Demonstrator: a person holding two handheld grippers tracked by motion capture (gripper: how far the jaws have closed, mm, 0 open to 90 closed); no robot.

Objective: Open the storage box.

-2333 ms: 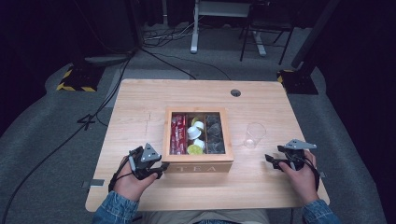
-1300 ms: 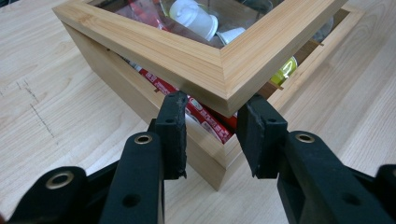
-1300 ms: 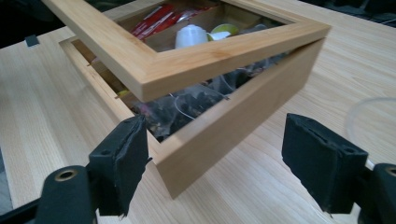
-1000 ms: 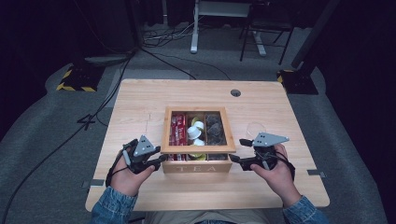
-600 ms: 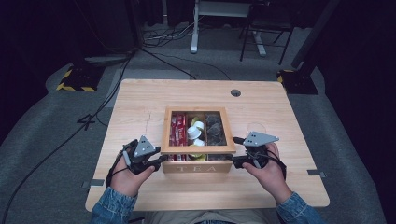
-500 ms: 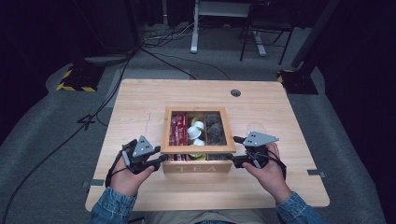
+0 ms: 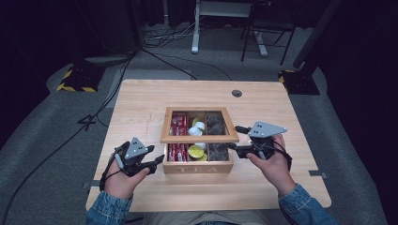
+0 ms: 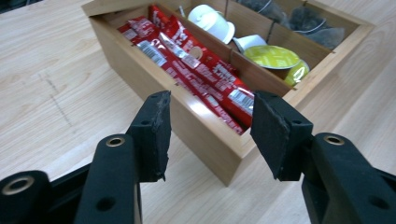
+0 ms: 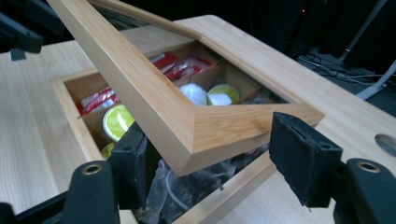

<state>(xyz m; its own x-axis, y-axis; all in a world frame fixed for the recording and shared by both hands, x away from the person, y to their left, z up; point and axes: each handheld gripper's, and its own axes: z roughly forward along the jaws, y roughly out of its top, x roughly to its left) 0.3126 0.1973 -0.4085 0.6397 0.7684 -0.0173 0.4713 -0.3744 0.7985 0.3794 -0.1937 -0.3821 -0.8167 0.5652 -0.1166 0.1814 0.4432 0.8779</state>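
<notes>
We're mid-opening: the wooden tea box's glass-paned framed lid (image 7: 199,125) is part-raised over the box (image 7: 197,166), its corner gripped in the closing right gripper (image 7: 238,150). Left gripper (image 8: 210,130) has just unclenched, nothing held, jaws astride the box's front corner. Left: swing the lid fully open.
</notes>
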